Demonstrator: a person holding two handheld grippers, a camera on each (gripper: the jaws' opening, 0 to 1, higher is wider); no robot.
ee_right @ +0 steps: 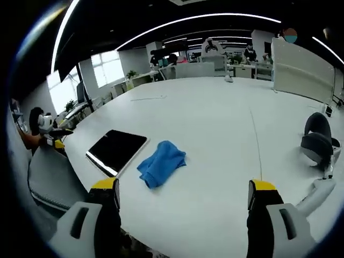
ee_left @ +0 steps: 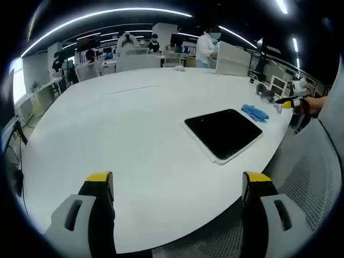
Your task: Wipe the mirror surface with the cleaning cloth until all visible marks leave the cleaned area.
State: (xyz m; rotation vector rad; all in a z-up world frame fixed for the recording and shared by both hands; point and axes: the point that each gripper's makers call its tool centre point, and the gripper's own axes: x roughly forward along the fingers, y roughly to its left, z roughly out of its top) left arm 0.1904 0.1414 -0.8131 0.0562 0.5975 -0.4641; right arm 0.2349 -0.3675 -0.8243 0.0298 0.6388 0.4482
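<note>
The mirror [ee_left: 223, 131] is a dark rectangular panel in a pale frame, lying flat near the white table's edge. A crumpled blue cleaning cloth [ee_left: 254, 112] lies on the table just beyond it, not touching it. My left gripper [ee_left: 178, 180] is open over bare table, short of the mirror, with nothing between its yellow-tipped jaws. In the right gripper view the cloth [ee_right: 161, 162] lies right of the mirror [ee_right: 117, 149]. My right gripper [ee_right: 184, 188] is open and empty, just short of the cloth. The left gripper [ee_right: 54, 141] comes into that view at the far left.
The big white table [ee_left: 134, 118] stretches far back. A grey mesh chair [ee_left: 306, 177] stands at its near edge by the mirror. A black headset-like object [ee_right: 317, 141] and a white object [ee_right: 318, 194] lie to the right. Several people [ee_left: 207, 48] work at desks behind.
</note>
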